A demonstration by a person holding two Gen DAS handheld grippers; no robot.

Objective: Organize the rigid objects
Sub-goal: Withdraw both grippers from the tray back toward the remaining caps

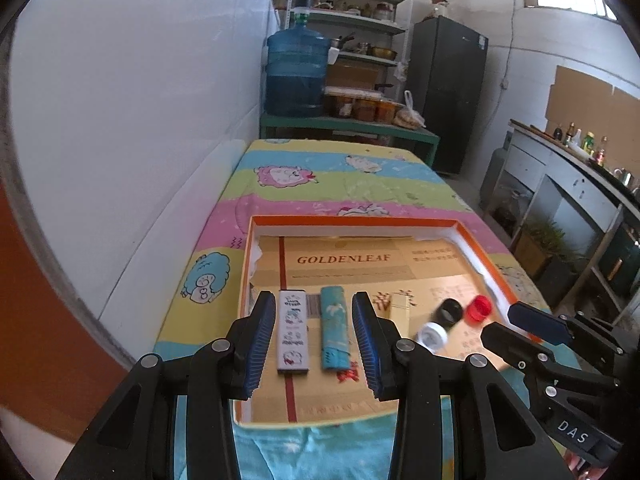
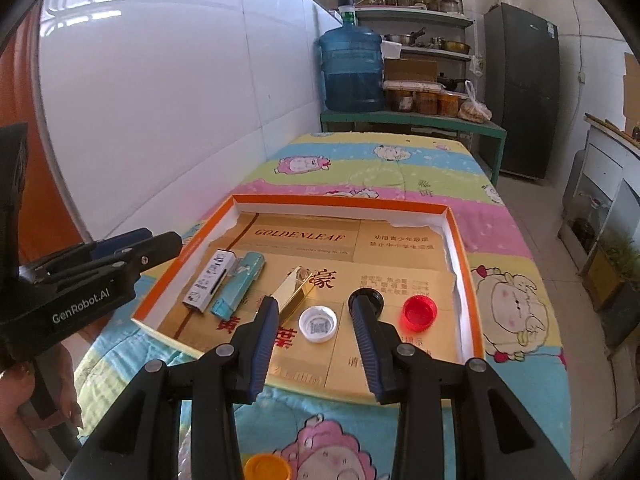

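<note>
lighters (image 1: 294,330) and caps (image 2: 318,324) lie inside the orange tray (image 2: 466,280); an orange cap (image 2: 267,467) sits outside on the quilt. both the left gripper (image 1: 314,344) and right gripper (image 2: 316,340) hang spread, holding nothing. best approach: descend squarely over the stray cap.

A blue water jug (image 2: 352,70) stands beside cluttered shelves (image 2: 416,16).

One orange-rimmed tray (image 2: 460,236) holds three lighters: white (image 2: 208,280), teal (image 2: 240,284), gold (image 2: 296,284). Four bottle caps: white (image 2: 318,324), black (image 2: 374,298), red (image 2: 419,313), and orange (image 2: 267,467) outside the tray.
</note>
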